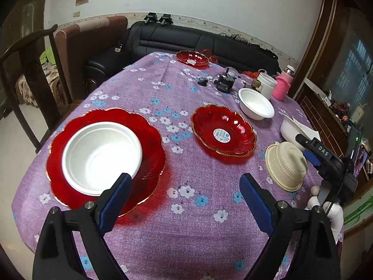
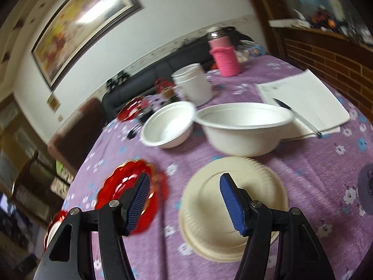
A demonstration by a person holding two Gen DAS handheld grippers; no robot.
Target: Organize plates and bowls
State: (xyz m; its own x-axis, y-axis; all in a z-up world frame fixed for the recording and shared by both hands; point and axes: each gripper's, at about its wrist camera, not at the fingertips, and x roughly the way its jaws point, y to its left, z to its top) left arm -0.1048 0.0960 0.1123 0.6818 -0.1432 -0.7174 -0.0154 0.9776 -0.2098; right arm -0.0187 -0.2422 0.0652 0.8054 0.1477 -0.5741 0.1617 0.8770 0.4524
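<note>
A white bowl (image 1: 101, 157) sits in a large red plate (image 1: 153, 161) at the near left of the table. My left gripper (image 1: 185, 197) is open and empty, just right of that plate. A smaller red plate (image 1: 237, 121) (image 2: 121, 186) lies mid-table. A cream bowl (image 1: 285, 165) (image 2: 209, 203) lies upside down on the right. My right gripper (image 2: 183, 194) (image 1: 310, 149) is open above the cream bowl's left side, with nothing held. Two white bowls (image 2: 167, 126) (image 2: 242, 128) stand upright beyond it. A third red plate (image 1: 192, 58) lies at the far edge.
The table has a purple flowered cloth (image 1: 186, 228). At the far right stand a white container (image 2: 194, 86), a pink sleeved bottle (image 2: 225, 58) and a small black device (image 1: 225, 82). A notebook with a pen (image 2: 303, 100) lies right. A wooden chair (image 1: 30, 74) stands left, a black sofa (image 1: 198, 44) behind.
</note>
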